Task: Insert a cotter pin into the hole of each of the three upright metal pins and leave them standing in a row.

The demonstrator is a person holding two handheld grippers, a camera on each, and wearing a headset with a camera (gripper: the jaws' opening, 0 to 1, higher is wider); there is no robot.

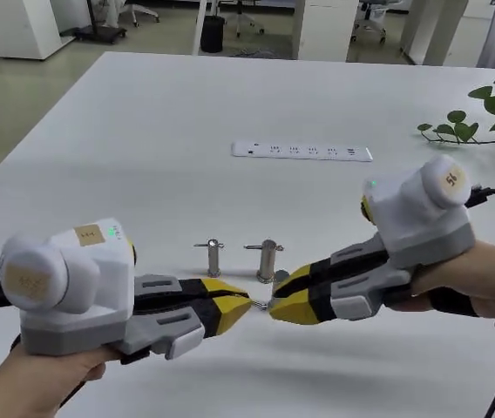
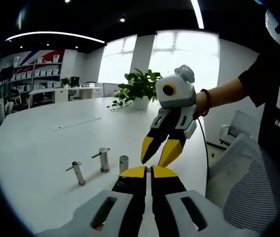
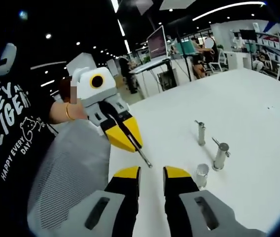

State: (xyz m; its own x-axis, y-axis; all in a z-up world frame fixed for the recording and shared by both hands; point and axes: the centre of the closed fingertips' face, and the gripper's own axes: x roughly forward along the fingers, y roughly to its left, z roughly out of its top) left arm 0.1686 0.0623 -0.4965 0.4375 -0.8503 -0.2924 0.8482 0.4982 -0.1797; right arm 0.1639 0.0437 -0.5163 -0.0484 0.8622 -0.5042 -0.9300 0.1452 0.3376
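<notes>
left tool (image 1: 246, 305) jaws together, clamped on a cotter pin (image 3: 141, 152) whose tip pokes toward the right tool (image 1: 277, 296), which has its jaws apart. three metal pins (image 2: 104, 159) stand in a row just behind the tips, on the bare counter (image 1: 186, 113) well short of its far edge. a power strip (image 1: 302, 151) lies further back.

Three short upright silver metal pins stand near the middle of the white table (image 1: 143, 131): a left pin (image 1: 214, 261), a middle pin (image 1: 267, 263) and a right pin (image 3: 201, 175). There are three thin metal cotter pins: a left cotter pin (image 1: 211, 245) and a middle cotter pin (image 1: 261, 247), each through a pin's top, and a loose cotter pin (image 3: 141, 150) clamped in the left gripper (image 3: 131, 144). There are two grey grippers with yellow-and-black jaws, the left gripper and the right gripper (image 2: 153, 161). Far off lie one long white power strip (image 1: 302, 151) and, to the right, one green leafy plant (image 1: 491, 117).
</notes>
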